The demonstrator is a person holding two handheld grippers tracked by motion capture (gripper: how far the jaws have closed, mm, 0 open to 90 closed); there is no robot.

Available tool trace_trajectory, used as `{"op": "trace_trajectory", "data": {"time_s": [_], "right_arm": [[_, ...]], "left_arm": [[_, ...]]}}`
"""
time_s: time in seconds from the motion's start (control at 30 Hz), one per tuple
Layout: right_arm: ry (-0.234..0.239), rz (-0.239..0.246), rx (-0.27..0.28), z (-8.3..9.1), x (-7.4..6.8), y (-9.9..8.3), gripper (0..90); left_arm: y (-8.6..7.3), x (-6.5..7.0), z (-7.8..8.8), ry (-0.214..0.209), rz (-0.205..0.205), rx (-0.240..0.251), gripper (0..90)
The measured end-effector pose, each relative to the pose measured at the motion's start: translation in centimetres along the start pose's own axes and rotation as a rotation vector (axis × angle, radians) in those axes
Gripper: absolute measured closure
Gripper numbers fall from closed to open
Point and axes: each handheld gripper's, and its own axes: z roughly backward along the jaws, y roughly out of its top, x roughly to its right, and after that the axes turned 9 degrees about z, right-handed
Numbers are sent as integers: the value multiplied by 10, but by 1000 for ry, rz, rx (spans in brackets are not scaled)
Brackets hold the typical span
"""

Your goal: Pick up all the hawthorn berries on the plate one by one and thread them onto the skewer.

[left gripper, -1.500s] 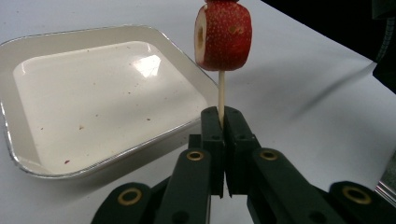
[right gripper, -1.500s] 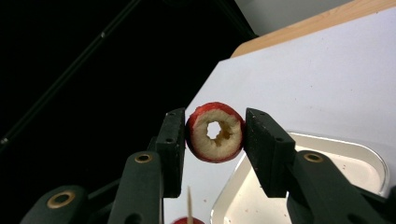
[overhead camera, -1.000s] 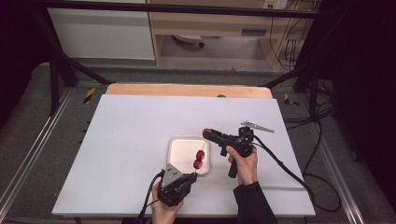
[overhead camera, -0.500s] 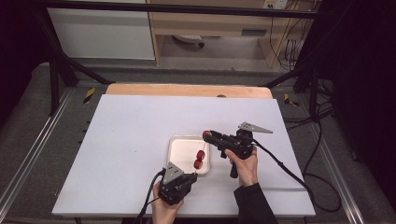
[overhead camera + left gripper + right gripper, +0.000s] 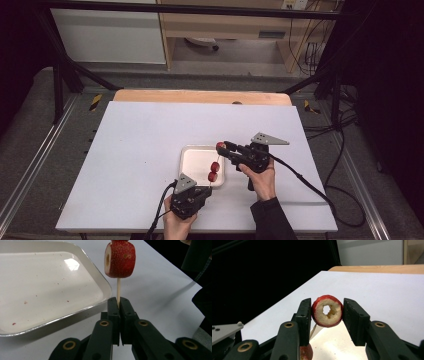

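Lighting: bright table [image 5: 150, 150], dark surroundings.
Overhead light is glaring off the tray [image 5: 71, 263]; soft shadows are falling on the table; near jaws are blurring slightly in both gripper views.

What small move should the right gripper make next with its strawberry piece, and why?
Probably lower the cored strawberry piece onto the skewer tip. The right gripper clamps it near the skewer's top, above the white tray, while the left gripper pinches the skewer upright with two pieces already threaded.
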Motion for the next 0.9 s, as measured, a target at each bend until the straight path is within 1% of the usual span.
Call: {"op": "trace_trajectory", "data": {"time_s": [0.03, 0.07, 0.13, 0.17, 0.2, 0.27, 0.3, 0.33, 0.4, 0.53, 0.63, 0.7, 0.77, 0.8, 0.83, 0.9], "right_arm": [[-1, 11, 1, 0, -1, -1, 602], [-2, 21, -1, 0, -1, -1, 602], [-3, 43, 3, -1, -2, -2, 602], [-10, 71, 1, -1, -3, -3, 602], [-20, 96, -3, -2, -4, -3, 602], [-52, 167, -26, -3, -8, -3, 602], [-62, 198, -30, -4, -10, -3, 603], [-62, 218, -35, -5, -12, -3, 603], [-60, 221, -31, -6, -13, -4, 602], [-56, 197, -31, -6, -14, -4, 602], [-57, 194, -35, -5, -15, -5, 602], [-63, 203, -45, -5, -16, -6, 603], [-68, 212, -65, -5, -17, -7, 604], [-63, 211, -74, -5, -17, -8, 604], [-55, 208, -82, -6, -18, -9, 604], [-50, 207, -86, -7, -19, -10, 604]], "left_arm": [[0, 1, -1, 3, 10, -10, 881], [0, 0, -2, 6, 9, -10, 881], [-1, 1, -2, 6, 19, -14, 881], [-1, 1, -2, 3, 25, -16, 882], [-1, 2, -2, -6, 43, -29, 881], [-1, 2, -1, -17, 57, -31, 881], [-1, 2, 0, -22, 61, -32, 881], [-1, 2, 0, -22, 63, -32, 881], [-1, 2, 0, -21, 69, -33, 881], [0, 1, -2, -9, 85, -49, 882], [-1, 1, -3, -16, 94, -56, 883], [-1, 3, -2, -23, 93, -46, 883], [-1, 2, -3, -20, 90, -44, 883], [0, 2, -3, -12, 90, -40, 883], [0, 0, -3, -11, 96, -35, 883], [2, -2, -2, -11, 94, -30, 883]]}}
